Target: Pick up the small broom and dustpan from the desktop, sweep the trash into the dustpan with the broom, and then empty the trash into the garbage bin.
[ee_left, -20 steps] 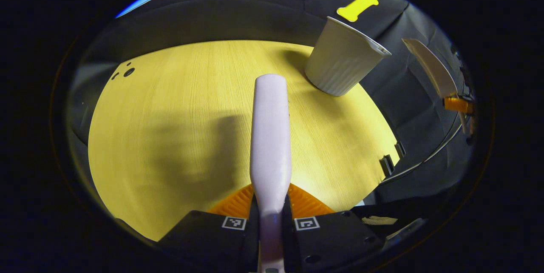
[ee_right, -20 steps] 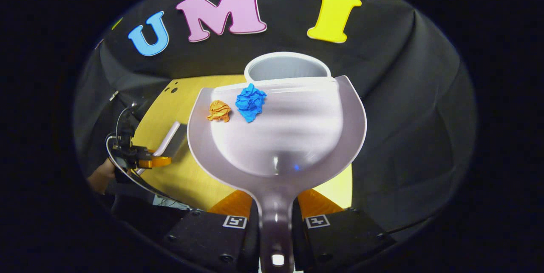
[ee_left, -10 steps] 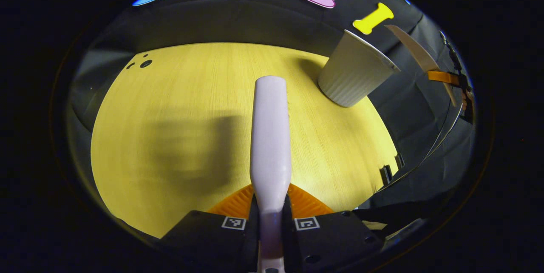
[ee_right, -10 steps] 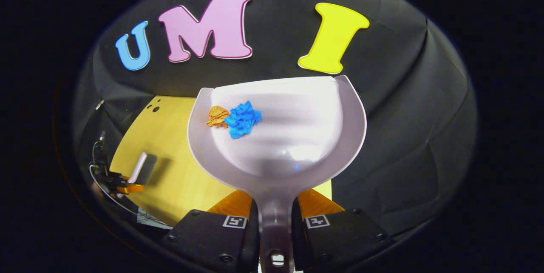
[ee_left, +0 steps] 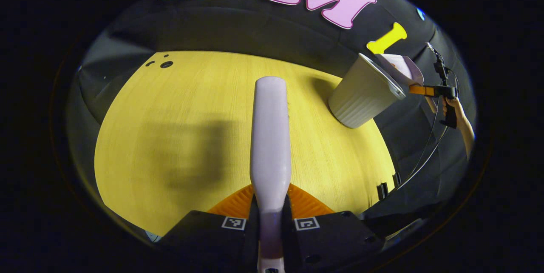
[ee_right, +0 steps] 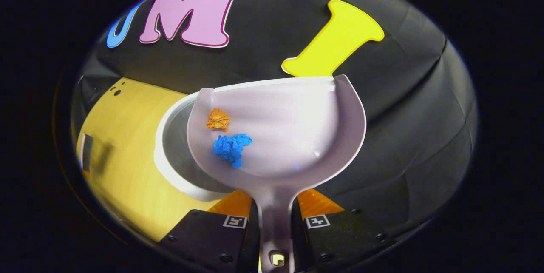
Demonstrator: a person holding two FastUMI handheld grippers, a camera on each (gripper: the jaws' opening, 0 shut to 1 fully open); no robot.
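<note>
Right tool (ee_right: 275, 226) clamps the pan (ee_right: 276, 137) beside the bin (ee_right: 170, 158), left tool (ee_left: 270, 222) clamps the broom (ee_left: 270, 137); a skewed tip could spill the scraps (ee_right: 231, 149) onto the bench (ee_right: 123, 137).

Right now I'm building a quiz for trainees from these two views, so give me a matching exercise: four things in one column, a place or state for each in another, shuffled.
Things:
1. broom
2. dustpan
3. blue paper wad
4. garbage bin

Places or states:
A. lying inside the dustpan, near an orange wad
B. standing on the yellow desktop by the booth wall
C. handle clamped in the right gripper
D. handle clamped in the left gripper

Pairs: 1-D, 2-C, 3-A, 4-B
</note>
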